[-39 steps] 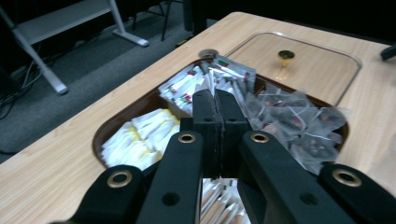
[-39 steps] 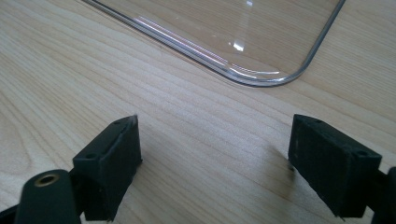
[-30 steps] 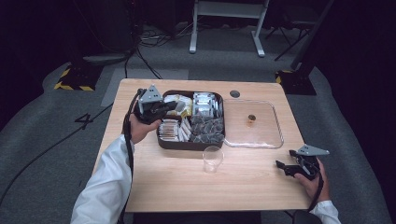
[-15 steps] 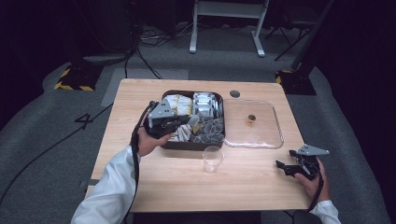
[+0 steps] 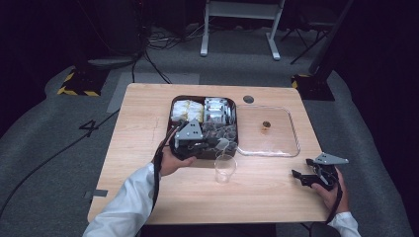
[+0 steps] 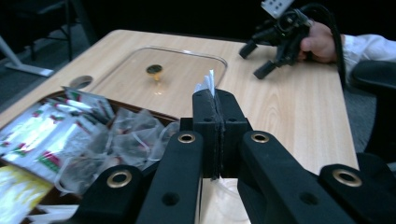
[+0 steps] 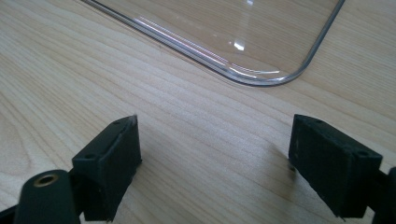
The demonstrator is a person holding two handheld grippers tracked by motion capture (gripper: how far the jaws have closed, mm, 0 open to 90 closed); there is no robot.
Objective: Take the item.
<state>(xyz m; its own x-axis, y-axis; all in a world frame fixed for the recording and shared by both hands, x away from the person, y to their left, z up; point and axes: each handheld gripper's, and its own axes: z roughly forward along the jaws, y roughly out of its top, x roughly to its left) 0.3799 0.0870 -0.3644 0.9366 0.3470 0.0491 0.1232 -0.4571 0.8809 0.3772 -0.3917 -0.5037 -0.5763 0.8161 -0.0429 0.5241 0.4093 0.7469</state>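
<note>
Left gripper (image 6: 215, 100) clenched on a small white paper tab (image 6: 207, 84), the tip of the tab poking up between the closed jaws; seen from above, left gripper (image 5: 217, 146) held at the near right corner of the dark tray (image 5: 236, 109), with a pale tea bag (image 5: 223, 144) hanging just below its tip, directly above the clear glass cup (image 5: 225, 169); cannot tell whether the bag touches the cup's rim.

Dark tray packed with sachets: yellow packets (image 5: 187, 109) at the far left, white and silver packets (image 5: 215, 108) at the far right, grey mesh tea bags (image 5: 217, 131) in the near part; in the left gripper view, mesh tea bags (image 6: 133, 140) heaped just left of the jaws.

Clear rectangular lid (image 5: 291, 129) flat on the wooden table (image 5: 133, 138), touching the tray's right side, a small brown knob (image 5: 266, 125) at its middle; dark round grommet hole (image 5: 248, 99) in the table beyond it.

Right gripper (image 5: 300, 177) released, jaws spread wide, low over the table's near right corner, well apart from cup and tray; in its own view, right gripper (image 7: 215, 149) with bare wood between the jaws and the rounded corner of the lid (image 7: 261, 77) ahead.
</note>
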